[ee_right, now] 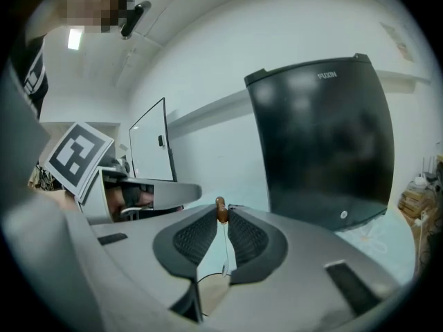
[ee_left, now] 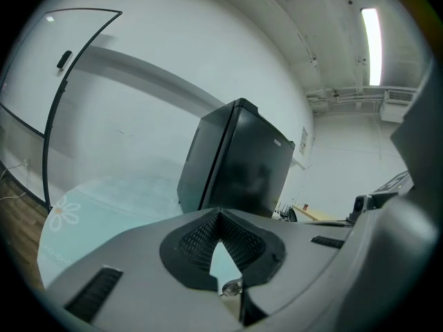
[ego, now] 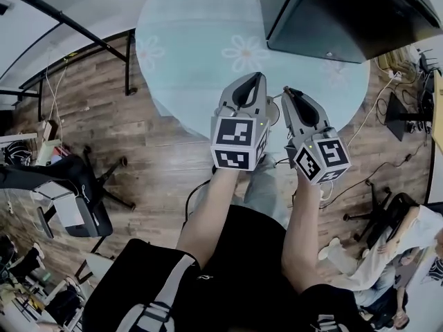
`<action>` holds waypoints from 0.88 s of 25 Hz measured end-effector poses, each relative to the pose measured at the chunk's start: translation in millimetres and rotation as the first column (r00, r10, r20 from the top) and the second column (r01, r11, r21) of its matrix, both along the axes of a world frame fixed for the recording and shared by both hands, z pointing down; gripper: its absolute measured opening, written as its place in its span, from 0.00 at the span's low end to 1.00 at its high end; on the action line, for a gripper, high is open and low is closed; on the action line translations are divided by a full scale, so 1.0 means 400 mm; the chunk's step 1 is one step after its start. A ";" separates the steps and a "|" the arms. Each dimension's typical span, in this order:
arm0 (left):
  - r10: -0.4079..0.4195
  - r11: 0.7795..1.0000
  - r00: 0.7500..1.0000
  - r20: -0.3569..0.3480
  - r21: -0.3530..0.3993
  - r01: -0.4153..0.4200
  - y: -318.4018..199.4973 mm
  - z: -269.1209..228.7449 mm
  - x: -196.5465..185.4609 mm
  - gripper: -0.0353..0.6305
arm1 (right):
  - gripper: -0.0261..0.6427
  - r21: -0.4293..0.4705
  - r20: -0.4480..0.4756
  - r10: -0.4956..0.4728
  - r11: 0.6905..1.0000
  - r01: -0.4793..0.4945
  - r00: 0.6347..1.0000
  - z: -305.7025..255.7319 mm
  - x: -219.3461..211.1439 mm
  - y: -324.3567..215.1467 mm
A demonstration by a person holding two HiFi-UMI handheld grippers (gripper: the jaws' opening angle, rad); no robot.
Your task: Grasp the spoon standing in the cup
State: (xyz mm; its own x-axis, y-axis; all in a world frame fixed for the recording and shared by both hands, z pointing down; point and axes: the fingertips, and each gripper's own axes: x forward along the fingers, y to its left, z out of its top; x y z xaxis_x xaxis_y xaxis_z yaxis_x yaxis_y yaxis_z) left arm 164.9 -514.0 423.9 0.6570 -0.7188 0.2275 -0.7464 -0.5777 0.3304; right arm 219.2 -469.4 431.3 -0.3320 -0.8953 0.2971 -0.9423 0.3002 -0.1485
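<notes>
In the right gripper view my right gripper [ee_right: 221, 216] is shut on the spoon [ee_right: 221, 209]. The spoon's brown tip sticks out above the pads, and its thin handle runs down between them. In the head view the right gripper [ego: 287, 91] hangs over the near edge of the round table [ego: 187, 47], close beside my left gripper [ego: 255, 77]. A pale curved edge [ego: 274, 113] between them may be the cup; the rest of it is hidden under the grippers. The left gripper [ee_left: 220, 214] has its fingertips together and nothing gripped.
A black mini fridge [ego: 346, 12] stands on the far right of the pale flower-print table; it fills the view ahead of both grippers [ee_left: 235, 164] [ee_right: 318, 137]. Office chairs, cables and a seated person [ego: 415, 247] are on the wooden floor around.
</notes>
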 end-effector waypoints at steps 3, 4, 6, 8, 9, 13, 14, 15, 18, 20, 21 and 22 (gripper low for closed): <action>0.006 0.999 1.000 -0.001 0.032 -0.006 0.000 -0.038 0.007 0.06 | 0.12 0.040 0.003 -0.002 0.999 0.002 1.000 -0.045 0.006 0.000; 0.008 0.999 1.000 -0.001 0.042 -0.008 -0.001 -0.049 0.008 0.06 | 0.12 0.053 0.009 -0.003 0.999 0.003 1.000 -0.058 0.007 -0.001; 0.011 0.998 1.000 -0.002 0.064 -0.011 -0.005 -0.071 0.008 0.06 | 0.12 0.077 0.020 -0.002 0.997 0.000 1.000 -0.082 0.008 -0.003; 0.012 0.996 1.000 -0.003 0.088 -0.012 -0.010 -0.096 0.006 0.06 | 0.12 0.099 0.019 0.000 0.995 -0.002 1.000 -0.106 0.009 -0.006; 0.012 0.995 1.000 -0.005 0.100 -0.011 -0.013 -0.108 0.005 0.06 | 0.11 0.111 0.018 0.000 0.994 -0.002 1.000 -0.119 0.008 -0.007; 0.013 0.990 1.000 -0.008 0.143 -0.012 -0.015 -0.160 0.011 0.06 | 0.11 0.165 0.019 0.003 0.986 -0.006 1.000 -0.182 0.019 -0.008; 0.014 0.988 1.000 -0.008 0.154 -0.013 -0.013 -0.173 0.013 0.06 | 0.11 0.178 0.020 0.003 0.984 -0.007 1.000 -0.197 0.023 -0.008; 0.016 0.986 1.000 -0.008 0.165 -0.014 -0.013 -0.187 0.015 0.06 | 0.11 0.188 0.018 0.003 0.982 -0.006 1.000 -0.211 0.025 -0.009; 0.018 0.980 1.000 -0.005 0.200 -0.017 -0.015 -0.226 0.008 0.06 | 0.11 0.209 -0.003 0.010 0.978 -0.009 1.000 -0.243 0.025 -0.015; 0.011 0.974 1.000 -0.004 0.224 -0.010 -0.018 -0.250 -0.005 0.06 | 0.11 0.224 -0.011 0.012 0.974 -0.009 1.000 -0.265 0.021 -0.021; 0.007 0.972 1.000 -0.003 0.236 -0.006 -0.020 -0.262 -0.011 0.06 | 0.11 0.234 -0.013 0.010 0.972 -0.006 1.000 -0.276 0.018 -0.024; 0.004 0.969 1.000 -0.001 0.246 -0.004 -0.021 -0.273 -0.016 0.06 | 0.11 0.244 -0.015 0.007 0.970 -0.003 1.000 -0.287 0.016 -0.026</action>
